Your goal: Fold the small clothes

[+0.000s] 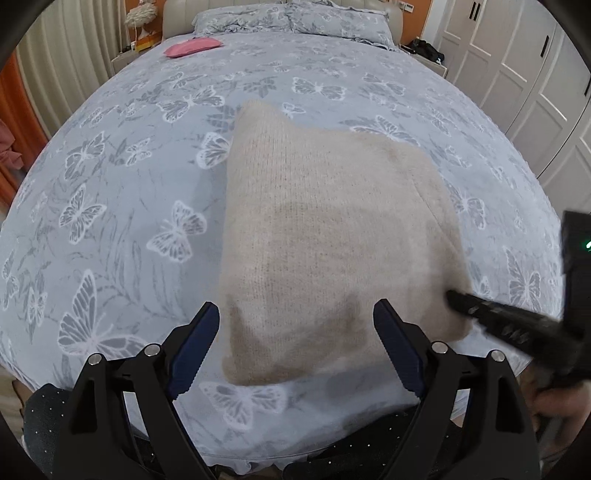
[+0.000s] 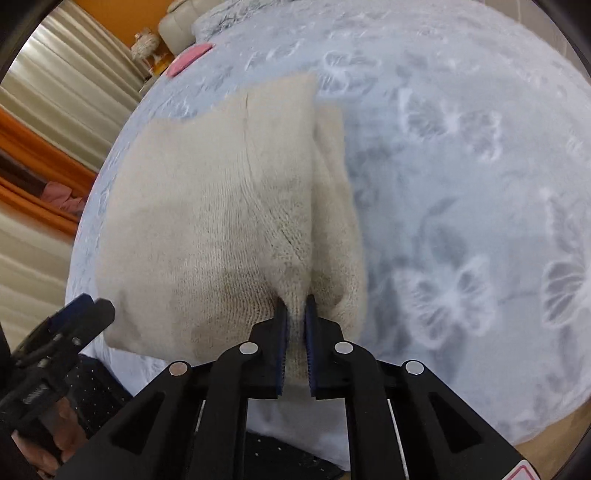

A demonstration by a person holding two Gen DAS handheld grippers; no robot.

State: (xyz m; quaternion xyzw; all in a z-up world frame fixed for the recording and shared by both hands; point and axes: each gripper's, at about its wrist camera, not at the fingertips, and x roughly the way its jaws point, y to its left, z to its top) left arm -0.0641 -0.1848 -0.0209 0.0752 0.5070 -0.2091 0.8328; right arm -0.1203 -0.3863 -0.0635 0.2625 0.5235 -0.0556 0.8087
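A beige knitted garment (image 1: 325, 236) lies folded into a rough square on the blue butterfly bedspread (image 1: 122, 192). My left gripper (image 1: 295, 310) is open, its fingers spread over the garment's near edge, holding nothing. My right gripper (image 2: 295, 306) is shut on the garment's near right corner (image 2: 295, 291), pinching the knit between its blue pads. The garment (image 2: 207, 214) shows a doubled layer along its right side in the right wrist view. The right gripper (image 1: 458, 299) enters the left wrist view from the right, and the left gripper (image 2: 88, 306) shows at lower left of the right wrist view.
A pink folded item (image 1: 192, 46) lies at the far left of the bed near the pillows (image 1: 295, 18). White wardrobe doors (image 1: 524, 66) stand to the right, curtains (image 2: 55, 110) to the left. The bed's near edge is just below the grippers.
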